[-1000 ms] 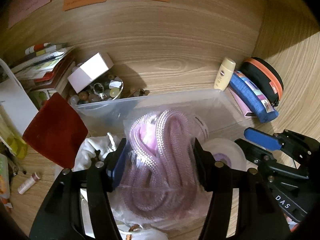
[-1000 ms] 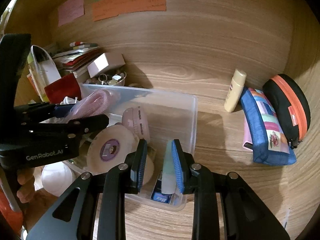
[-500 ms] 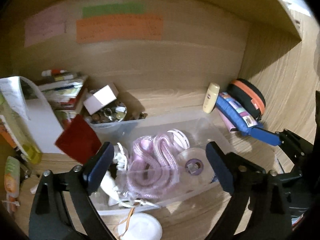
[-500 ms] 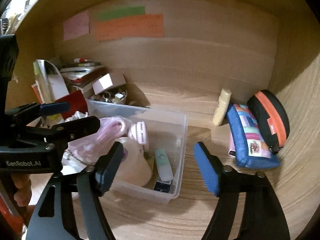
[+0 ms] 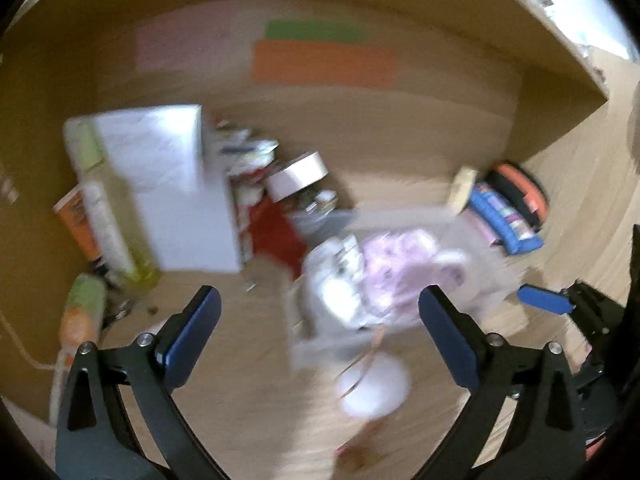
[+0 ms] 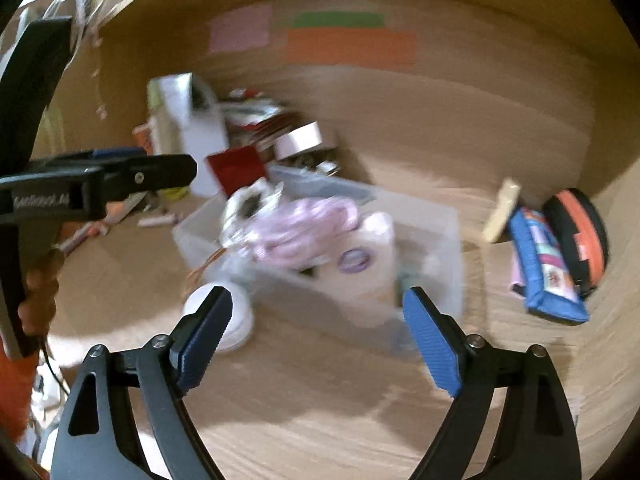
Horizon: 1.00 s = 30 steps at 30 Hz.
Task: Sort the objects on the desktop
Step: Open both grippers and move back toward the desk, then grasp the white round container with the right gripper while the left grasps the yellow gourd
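A clear plastic bin [image 6: 440,232] stands mid-desk, holding a bagged pink rope [image 6: 304,224], a tape roll [image 6: 356,258] and white items; it also shows blurred in the left wrist view [image 5: 304,344], with the rope [image 5: 396,264] inside. My left gripper [image 5: 316,336] is open and empty, pulled back in front of the bin. My right gripper [image 6: 318,334] is open and empty, also back from the bin's near side. Both views are motion-blurred.
A white round lid [image 6: 228,320] lies by the bin's near left corner. A blue pouch [image 6: 548,264], black-orange case [image 6: 580,232] and cream bottle [image 6: 500,212] sit right. A white box [image 6: 300,140], red card [image 6: 236,168] and stacked papers [image 5: 176,192] crowd the left back.
Both grippers opened and let go of the pink rope and the small tube into the bin, then drew back and away from it.
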{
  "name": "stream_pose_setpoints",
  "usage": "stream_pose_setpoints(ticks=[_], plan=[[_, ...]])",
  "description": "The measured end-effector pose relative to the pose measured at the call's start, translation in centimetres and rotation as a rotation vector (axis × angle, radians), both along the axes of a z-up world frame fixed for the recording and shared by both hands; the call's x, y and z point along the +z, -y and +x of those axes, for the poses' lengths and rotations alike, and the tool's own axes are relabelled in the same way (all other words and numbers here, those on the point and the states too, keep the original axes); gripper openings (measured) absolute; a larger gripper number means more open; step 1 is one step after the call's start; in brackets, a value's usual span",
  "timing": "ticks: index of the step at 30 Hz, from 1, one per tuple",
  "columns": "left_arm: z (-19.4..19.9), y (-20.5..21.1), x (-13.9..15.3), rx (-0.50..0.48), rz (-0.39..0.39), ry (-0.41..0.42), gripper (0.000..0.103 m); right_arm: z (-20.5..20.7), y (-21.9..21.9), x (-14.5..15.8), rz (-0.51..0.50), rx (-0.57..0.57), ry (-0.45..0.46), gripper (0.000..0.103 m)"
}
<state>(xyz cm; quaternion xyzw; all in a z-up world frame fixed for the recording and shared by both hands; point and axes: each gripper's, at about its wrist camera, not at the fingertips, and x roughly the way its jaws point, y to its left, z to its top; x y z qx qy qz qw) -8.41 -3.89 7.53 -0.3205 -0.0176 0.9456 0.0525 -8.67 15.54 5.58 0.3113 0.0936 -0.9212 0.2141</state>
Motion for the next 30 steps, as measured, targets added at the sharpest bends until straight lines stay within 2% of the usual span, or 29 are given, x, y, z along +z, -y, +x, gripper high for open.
stream_pose_setpoints(ticks=[9,14,23,26,27,28,30], plan=[[3.2,3.7,-4.3,0.053,-0.053,0.1,0.1,-0.2,4.4,-4.8,0.071,0.092,0.123,0.086],[4.8,3.8,-6.1,0.03,-0.073,0.129,0.1,-1.2,6.0,-6.0,0.117,0.107,0.152,0.086],[6.0,2.6,-8.2,-0.041,-0.091,0.164,0.1,-3.0,8.7,-7.3,0.133,0.138,0.205,0.085],[6.0,2.0,-8.8,-0.07,-0.088,0.179,0.1,-3.9,8.8,-7.9,0.103,0.138,0.252,0.079],[6.0,1.8,-8.9,-0.08,-0.089,0.182,0.1,-4.0,8.7,-8.0,0.086,0.144,0.271,0.068],[6.0,1.4,-9.0,-0.091,-0.092,0.184,0.1,-4.1,8.5,-8.1,0.069,0.155,0.3,0.063],[5.8,0.7,-9.2,-0.119,-0.091,0.192,0.1,-4.1,8.0,-8.1,0.063,0.147,0.313,0.063]])
